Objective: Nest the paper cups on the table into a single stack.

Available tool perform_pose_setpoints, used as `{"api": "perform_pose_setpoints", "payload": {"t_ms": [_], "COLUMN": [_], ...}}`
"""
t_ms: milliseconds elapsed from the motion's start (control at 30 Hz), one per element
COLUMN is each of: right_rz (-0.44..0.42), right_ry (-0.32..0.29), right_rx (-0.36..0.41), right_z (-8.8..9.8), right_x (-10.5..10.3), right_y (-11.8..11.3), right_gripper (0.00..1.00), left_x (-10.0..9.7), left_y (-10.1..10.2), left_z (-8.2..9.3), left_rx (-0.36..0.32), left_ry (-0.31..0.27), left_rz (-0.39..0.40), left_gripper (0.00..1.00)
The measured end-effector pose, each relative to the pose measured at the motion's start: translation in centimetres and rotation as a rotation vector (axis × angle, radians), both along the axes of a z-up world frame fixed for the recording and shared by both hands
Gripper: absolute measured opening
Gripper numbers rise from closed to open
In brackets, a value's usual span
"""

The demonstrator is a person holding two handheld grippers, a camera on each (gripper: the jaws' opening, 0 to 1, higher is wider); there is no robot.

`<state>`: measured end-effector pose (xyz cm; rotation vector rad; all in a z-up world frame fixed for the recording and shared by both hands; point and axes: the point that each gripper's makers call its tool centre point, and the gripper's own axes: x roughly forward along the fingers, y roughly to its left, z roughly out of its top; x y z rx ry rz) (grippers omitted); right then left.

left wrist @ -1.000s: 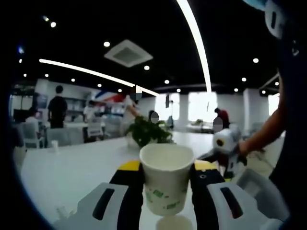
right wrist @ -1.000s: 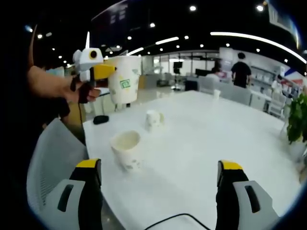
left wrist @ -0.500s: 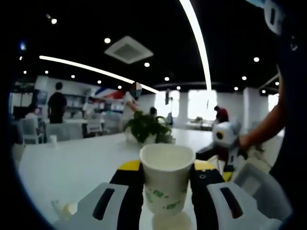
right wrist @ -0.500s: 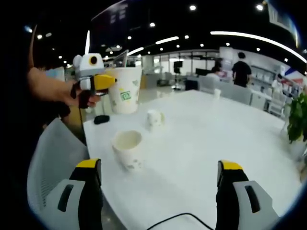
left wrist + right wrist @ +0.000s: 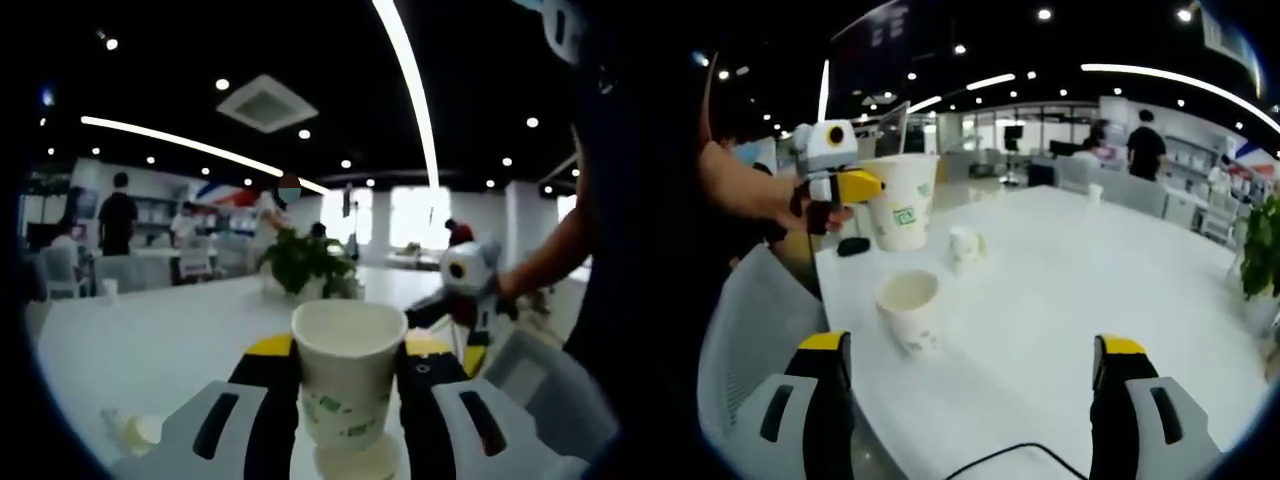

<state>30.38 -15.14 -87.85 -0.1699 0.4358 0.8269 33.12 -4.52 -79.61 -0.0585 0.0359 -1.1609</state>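
The left claw (image 5: pixel 345 385) is clamped on an upright paper cup (image 5: pixel 347 365), mouth up, its long axis vertical. In the right gripper view that held cup (image 5: pixel 898 200) hangs in the air at about 10 o'clock, up and slightly back from a second cup (image 5: pixel 909 310), which stands upright on the white surface (image 5: pixel 1120 280) at about 9 o'clock. In the left gripper view the rim of that standing cup (image 5: pixel 357 462) shows directly beneath the held one, at 6 o'clock, so the two axes look close to lined up, with a gap between them. The next move is probably a straight descent, seating the held cup into the standing one.

A third cup (image 5: pixel 964 248) lies tipped on its side on the surface beyond them; the left hand is nearer to it. The right claw (image 5: pixel 975 395) has its jaws wide apart, empty, low over the near edge.
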Motion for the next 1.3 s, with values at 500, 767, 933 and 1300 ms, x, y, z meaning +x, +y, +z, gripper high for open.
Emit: {"api": "perform_pose_setpoints", "payload": {"t_ms": [500, 767, 933, 1300], "right_rz": [0.001, 0.008, 0.011, 0.015], "right_ry": [0.006, 0.009, 0.010, 0.013], "right_rx": [-0.008, -0.011, -0.011, -0.010], "right_z": [-0.2, -0.3, -0.3, -0.3], "right_x": [-0.3, -0.4, -0.2, -0.1], "right_y": [0.1, 0.4, 0.5, 0.7], "right_gripper": [0.99, 0.99, 0.99, 0.99], "left_x": [-0.6, -0.6, -0.5, -0.8], "left_y": [0.0, -0.1, -0.1, -0.3], "left_z": [-3.2, -5.0, -6.0, -8.6], "left_rx": [0.032, 0.051, 0.049, 0.082], "left_ry": [0.008, 0.031, 0.044, 0.086], "left_rz": [-0.008, -0.007, -0.001, 0.007], "left_gripper": [0.37, 0.37, 0.37, 0.37]}}
